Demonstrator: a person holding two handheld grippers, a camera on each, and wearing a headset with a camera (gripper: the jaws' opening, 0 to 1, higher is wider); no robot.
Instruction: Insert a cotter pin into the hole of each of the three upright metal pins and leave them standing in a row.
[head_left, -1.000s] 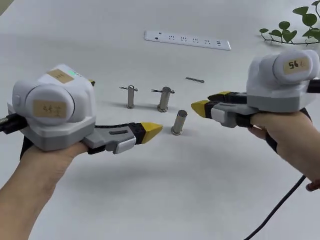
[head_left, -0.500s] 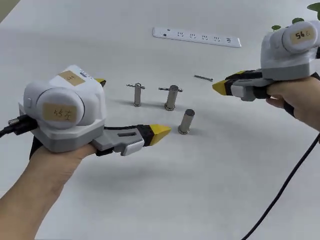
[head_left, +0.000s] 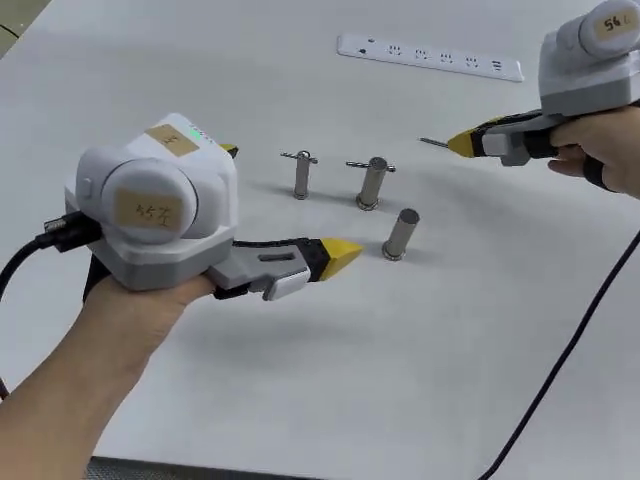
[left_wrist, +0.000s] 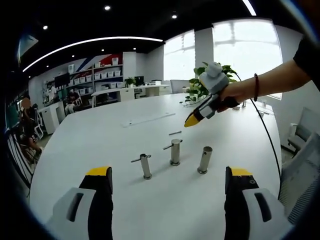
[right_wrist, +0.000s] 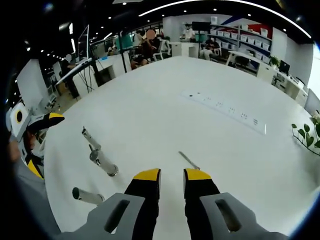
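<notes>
Fingers (right_wrist: 148, 182) of your right gripper (right_wrist: 171, 176) stand narrowly parted and empty just short of the loose cotter pin (right_wrist: 189, 160), while your left gripper (left_wrist: 169, 174) gapes wide; the far metal pin (head_left: 302, 175) and middle metal pin (head_left: 372, 183) appear cottered, leaving the bare third metal pin (head_left: 402, 234).
</notes>
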